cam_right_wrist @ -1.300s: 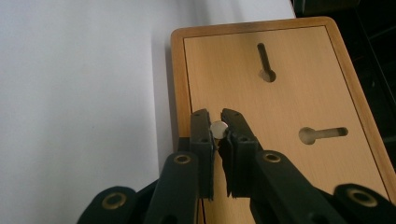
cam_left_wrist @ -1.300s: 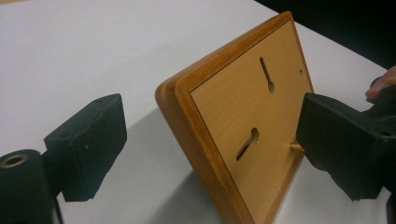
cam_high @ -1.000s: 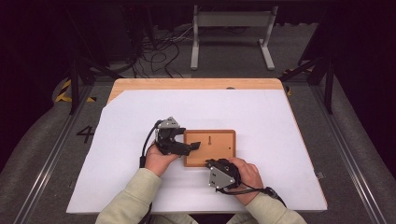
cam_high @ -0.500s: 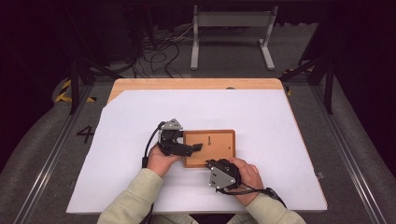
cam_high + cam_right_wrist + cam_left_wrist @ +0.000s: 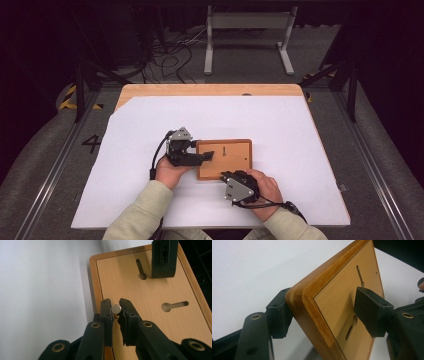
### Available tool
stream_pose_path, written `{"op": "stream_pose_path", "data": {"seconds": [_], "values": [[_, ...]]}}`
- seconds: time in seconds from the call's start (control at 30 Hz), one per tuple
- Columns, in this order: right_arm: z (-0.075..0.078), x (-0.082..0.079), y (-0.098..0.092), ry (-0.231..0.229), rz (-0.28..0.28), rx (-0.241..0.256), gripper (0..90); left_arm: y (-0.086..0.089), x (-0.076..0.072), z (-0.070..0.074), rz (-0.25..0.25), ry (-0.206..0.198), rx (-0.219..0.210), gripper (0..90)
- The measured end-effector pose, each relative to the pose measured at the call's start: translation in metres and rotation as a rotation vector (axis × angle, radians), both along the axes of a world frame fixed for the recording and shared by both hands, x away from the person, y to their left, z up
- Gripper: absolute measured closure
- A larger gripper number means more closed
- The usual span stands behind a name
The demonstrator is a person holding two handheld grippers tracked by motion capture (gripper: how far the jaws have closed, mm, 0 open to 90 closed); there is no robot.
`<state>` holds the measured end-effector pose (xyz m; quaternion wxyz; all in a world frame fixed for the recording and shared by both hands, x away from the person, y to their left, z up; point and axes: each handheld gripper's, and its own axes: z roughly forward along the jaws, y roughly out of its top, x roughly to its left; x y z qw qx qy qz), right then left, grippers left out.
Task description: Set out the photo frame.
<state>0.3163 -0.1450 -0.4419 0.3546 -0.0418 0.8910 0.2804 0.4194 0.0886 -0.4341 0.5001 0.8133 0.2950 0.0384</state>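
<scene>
- Two claws work on one flat rectangular wooden board (image 5: 224, 159) with a raised rim and keyhole-shaped slots, which lies near the middle of the white-covered worktop (image 5: 280, 120).
- The left claw (image 5: 209, 156) reaches in from the board's left edge; in the left gripper view its jaws stand on either side of the board's rim (image 5: 312, 305), one under it and one pressed on the top face, so it clamps the board.
- The right claw (image 5: 115, 310) is closed narrow on a small silver round-headed metal pin (image 5: 115, 308), held just above the board's near-left corner.
- Compared with the high view a second ago, the right claw (image 5: 231, 176) has crept slightly towards the board's near edge, while the left claw and board stay put.
- That suggests the board is being steadied so that the pin can go into a slot; the nearest keyhole slot (image 5: 174, 305) lies to the right of the pin, so a sideways move is probably needed first.
</scene>
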Motion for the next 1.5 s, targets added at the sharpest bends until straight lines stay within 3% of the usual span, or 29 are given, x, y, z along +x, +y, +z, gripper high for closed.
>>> {"op": "stream_pose_path", "data": {"seconds": [0.17,0.4,0.63,0.9,1.1,1.33,1.5], "values": [[0.004,-0.003,-0.002,0.029,0.026,0.015,75.6,0.003,-0.005,0.002,-0.027,-0.053,0.004,36.4],[0.015,-0.013,-0.012,0.126,0.013,0.143,66.7,0.006,-0.015,0.007,-0.064,-0.132,0.023,39.6],[0.037,-0.015,-0.034,0.138,-0.001,0.246,64.8,0.009,-0.024,0.01,-0.099,-0.197,0.037,43.9],[0.054,-0.01,-0.065,0.126,-0.073,0.346,64.9,0.013,-0.039,0.016,-0.129,-0.252,0.059,49.0],[0.063,-0.008,-0.078,0.117,-0.101,0.399,65.1,0.015,-0.05,0.019,-0.144,-0.268,0.064,52.7],[0.076,-0.008,-0.09,0.099,-0.116,0.455,65.1,0.013,-0.062,0.021,-0.183,-0.258,0.057,52.6],[0.078,-0.007,-0.095,0.097,-0.129,0.468,64.9,0.012,-0.067,0.02,-0.204,-0.247,0.053,52.2]]}}
